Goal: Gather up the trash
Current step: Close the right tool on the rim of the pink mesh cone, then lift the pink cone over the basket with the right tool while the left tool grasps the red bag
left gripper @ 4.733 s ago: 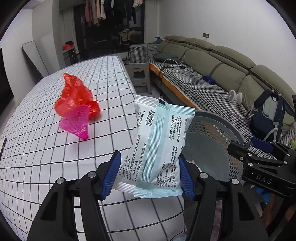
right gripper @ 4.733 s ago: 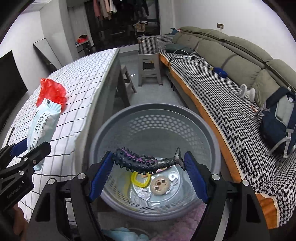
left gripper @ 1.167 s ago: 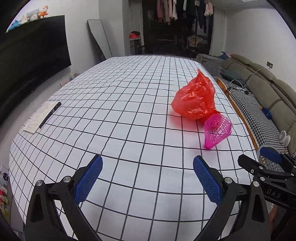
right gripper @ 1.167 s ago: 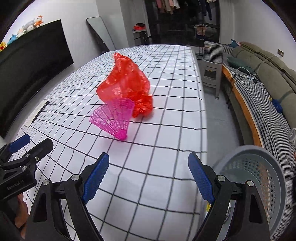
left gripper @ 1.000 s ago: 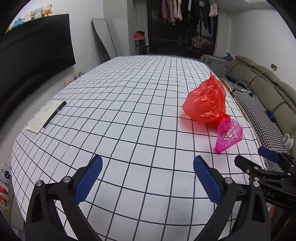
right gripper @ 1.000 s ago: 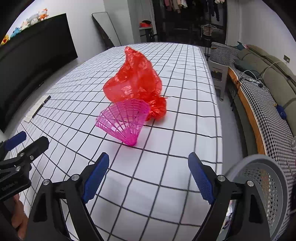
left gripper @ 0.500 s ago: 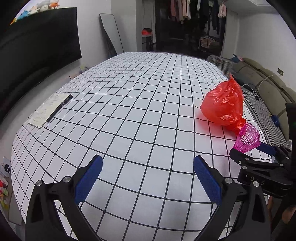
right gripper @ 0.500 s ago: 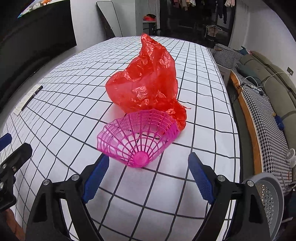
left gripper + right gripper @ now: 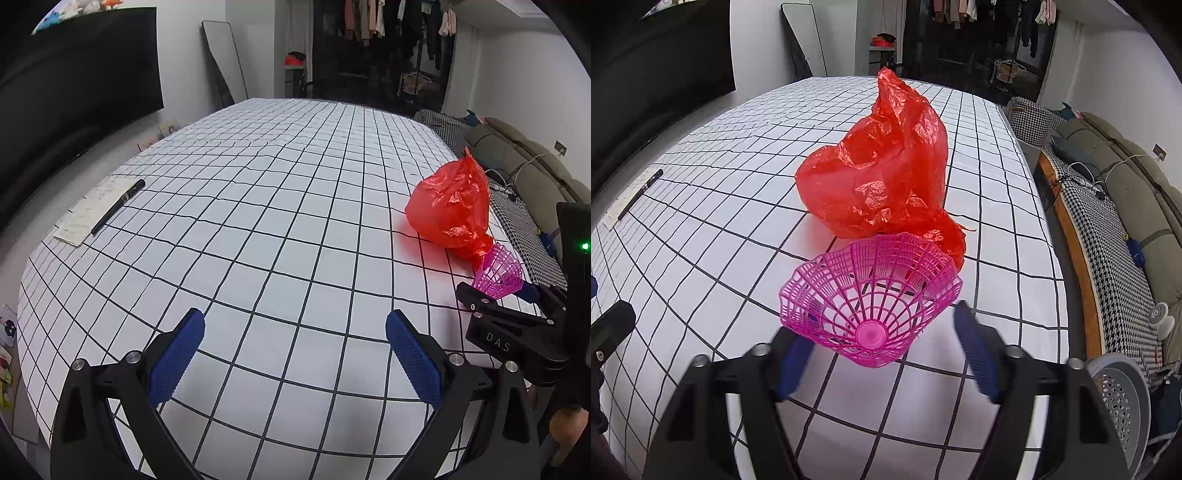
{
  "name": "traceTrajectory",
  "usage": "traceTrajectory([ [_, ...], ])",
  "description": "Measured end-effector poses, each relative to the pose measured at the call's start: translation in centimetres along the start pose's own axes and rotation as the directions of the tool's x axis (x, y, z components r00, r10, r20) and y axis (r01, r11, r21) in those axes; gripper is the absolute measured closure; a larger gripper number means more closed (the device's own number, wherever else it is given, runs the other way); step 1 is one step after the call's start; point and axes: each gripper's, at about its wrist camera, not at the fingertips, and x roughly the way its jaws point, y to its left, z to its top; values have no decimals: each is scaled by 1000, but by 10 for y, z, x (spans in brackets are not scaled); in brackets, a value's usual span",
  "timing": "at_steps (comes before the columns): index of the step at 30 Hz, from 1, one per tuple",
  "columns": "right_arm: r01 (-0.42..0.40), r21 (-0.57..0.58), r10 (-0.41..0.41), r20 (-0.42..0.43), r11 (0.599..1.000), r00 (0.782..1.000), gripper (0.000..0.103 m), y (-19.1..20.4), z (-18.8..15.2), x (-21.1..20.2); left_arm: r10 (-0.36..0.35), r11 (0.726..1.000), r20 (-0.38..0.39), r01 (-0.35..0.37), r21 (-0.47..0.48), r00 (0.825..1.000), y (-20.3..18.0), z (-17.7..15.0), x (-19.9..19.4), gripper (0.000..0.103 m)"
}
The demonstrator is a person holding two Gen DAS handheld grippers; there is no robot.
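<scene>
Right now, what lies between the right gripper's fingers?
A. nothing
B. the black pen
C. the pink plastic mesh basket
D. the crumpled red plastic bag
C: in the right wrist view the pink plastic mesh basket sits between the closing fingers of the right gripper, with the crumpled red plastic bag lying behind it.

A white tablecloth (image 9: 280, 229) ruled with a black grid covers the long table, where a black pen (image 9: 118, 206) lies across a sheet of paper (image 9: 83, 218) near the left edge. A large dark screen (image 9: 74, 99) hangs on the wall behind, a mirror (image 9: 225, 62) leans in the far corner, and clothes (image 9: 388, 18) hang in a dark alcove. Along the right wall runs an olive sofa (image 9: 1137, 184) fronted by a houndstooth-patterned cover (image 9: 1108, 266)
</scene>
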Motion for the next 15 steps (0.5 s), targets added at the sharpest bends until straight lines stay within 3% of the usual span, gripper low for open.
traceTrajectory([
  [4,-3,8,3,-9,1000,1000,61,-2,-2,0,-7,1000,2,7,0,1000,0,-1,-3,6],
  [15,-15,39,14,17,999,1000,62,-17,-16,-30,-39,999,11,39,8,999,-9,1,-13,6],
])
